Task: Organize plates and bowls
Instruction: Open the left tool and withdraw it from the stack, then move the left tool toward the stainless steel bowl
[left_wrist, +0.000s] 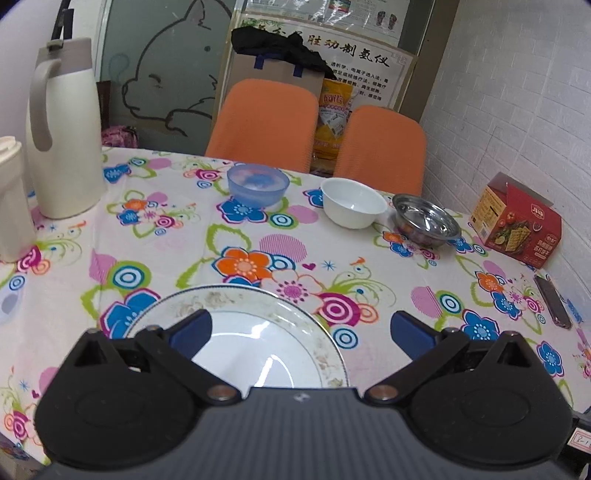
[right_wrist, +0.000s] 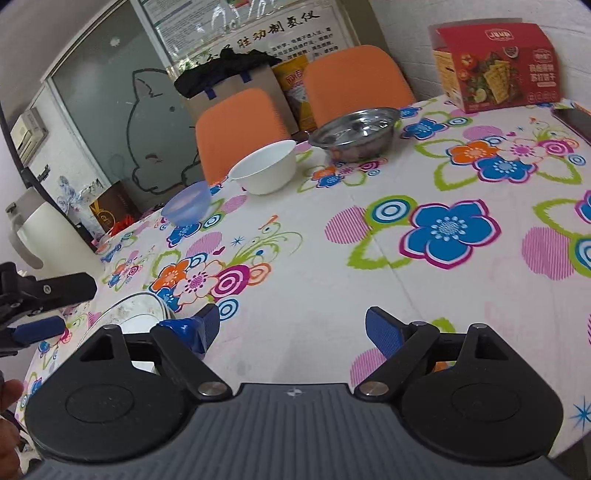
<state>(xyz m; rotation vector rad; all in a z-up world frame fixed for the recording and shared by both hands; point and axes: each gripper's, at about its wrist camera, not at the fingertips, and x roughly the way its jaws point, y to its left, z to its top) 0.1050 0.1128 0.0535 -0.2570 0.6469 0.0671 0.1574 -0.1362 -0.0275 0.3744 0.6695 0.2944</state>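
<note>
A white plate (left_wrist: 255, 332) with a patterned rim lies on the flowered tablecloth, right under my left gripper (left_wrist: 301, 332). That gripper is open, its left pad over the plate and its right pad off the rim, nothing held. Along the far edge stand a blue translucent bowl (left_wrist: 258, 184), a white bowl (left_wrist: 352, 202) and a steel bowl (left_wrist: 426, 220). My right gripper (right_wrist: 291, 330) is open above bare cloth, to the right of the plate (right_wrist: 136, 310). The blue bowl (right_wrist: 186, 203), white bowl (right_wrist: 265, 168) and steel bowl (right_wrist: 354, 133) lie far ahead of it.
A cream thermos jug (left_wrist: 62, 133) and a white container (left_wrist: 13, 199) stand at the left. A red cracker box (left_wrist: 515, 221) and a dark phone (left_wrist: 552, 301) sit near the right wall. Two orange chairs (left_wrist: 262, 122) are behind the table. A hand (right_wrist: 9, 395) shows at the left edge.
</note>
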